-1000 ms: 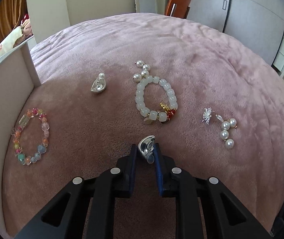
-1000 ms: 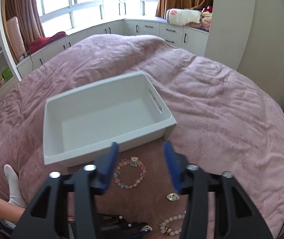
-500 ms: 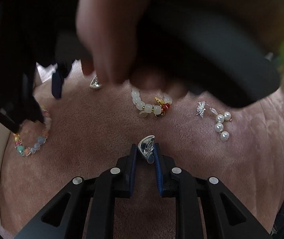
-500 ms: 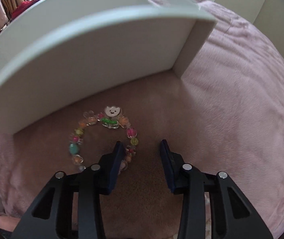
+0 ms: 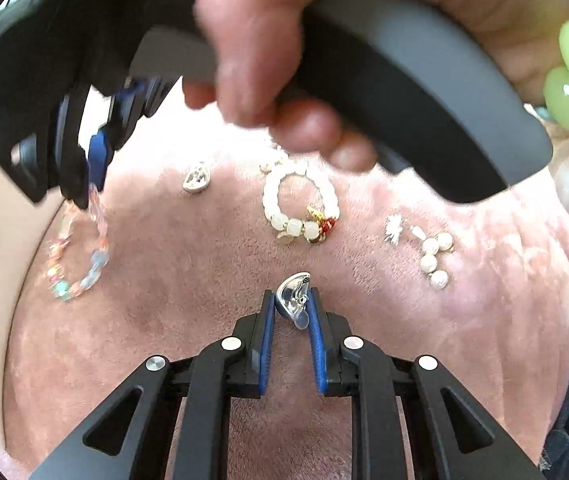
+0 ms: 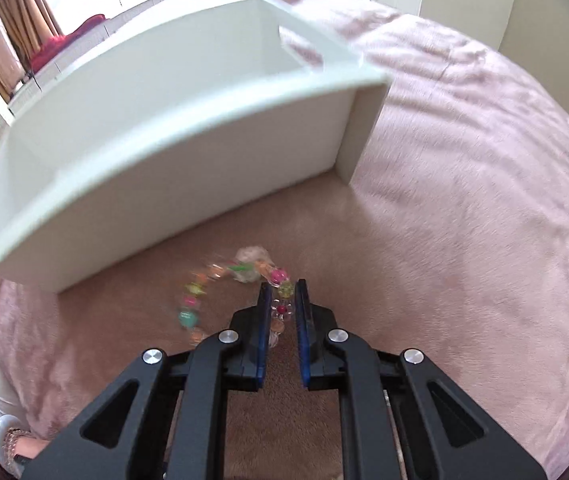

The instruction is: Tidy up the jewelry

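My left gripper [image 5: 291,300] is shut on a silver earring [image 5: 292,295] just above the pink blanket. My right gripper [image 6: 283,294] is shut on the colourful bead bracelet [image 6: 204,296], which hangs from its jaws and lifts off the blanket in front of the white box [image 6: 172,136]. In the left wrist view the right gripper [image 5: 96,156] reaches in from the upper left with the colourful bracelet [image 5: 80,252] dangling below it. A white bead bracelet [image 5: 300,204], a second silver earring [image 5: 196,178] and pearl earrings [image 5: 430,248] lie on the blanket.
The white box is open-topped with a handle slot [image 6: 296,48], close ahead of the right gripper. The person's hand [image 5: 268,40] and the right gripper's grey handle [image 5: 404,92] fill the top of the left wrist view. The pink blanket [image 6: 464,200] spreads right.
The right gripper came down in front of the box, closed on the colourful bracelet and is lifting it. The left gripper stays still, holding the silver earring.
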{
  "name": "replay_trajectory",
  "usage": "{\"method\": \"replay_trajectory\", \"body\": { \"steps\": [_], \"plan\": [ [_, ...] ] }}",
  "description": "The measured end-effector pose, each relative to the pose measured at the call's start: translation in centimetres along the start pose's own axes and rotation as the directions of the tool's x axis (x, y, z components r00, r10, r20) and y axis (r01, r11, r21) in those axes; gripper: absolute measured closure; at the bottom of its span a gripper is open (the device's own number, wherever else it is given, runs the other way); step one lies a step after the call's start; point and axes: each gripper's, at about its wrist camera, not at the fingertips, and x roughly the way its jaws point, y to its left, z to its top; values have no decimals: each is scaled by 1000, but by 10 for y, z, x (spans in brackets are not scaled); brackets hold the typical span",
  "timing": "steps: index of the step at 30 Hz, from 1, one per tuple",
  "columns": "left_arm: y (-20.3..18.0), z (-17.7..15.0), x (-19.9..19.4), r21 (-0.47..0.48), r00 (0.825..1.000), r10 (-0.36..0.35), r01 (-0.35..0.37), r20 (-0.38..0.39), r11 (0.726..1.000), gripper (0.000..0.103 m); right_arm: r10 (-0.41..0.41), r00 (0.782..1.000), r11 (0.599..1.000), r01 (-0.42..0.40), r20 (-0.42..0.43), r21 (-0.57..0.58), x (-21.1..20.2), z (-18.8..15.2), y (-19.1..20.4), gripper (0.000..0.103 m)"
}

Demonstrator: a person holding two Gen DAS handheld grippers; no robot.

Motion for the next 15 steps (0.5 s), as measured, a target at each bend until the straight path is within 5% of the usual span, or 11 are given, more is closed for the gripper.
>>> {"method": "replay_trajectory", "body": {
  "steps": [15],
  "plan": [
    [46, 30, -94, -44, 995, 0, 5, 103, 999, 82, -23, 983, 995, 40, 180, -90, -109, 53, 16, 91]
  ]
}}
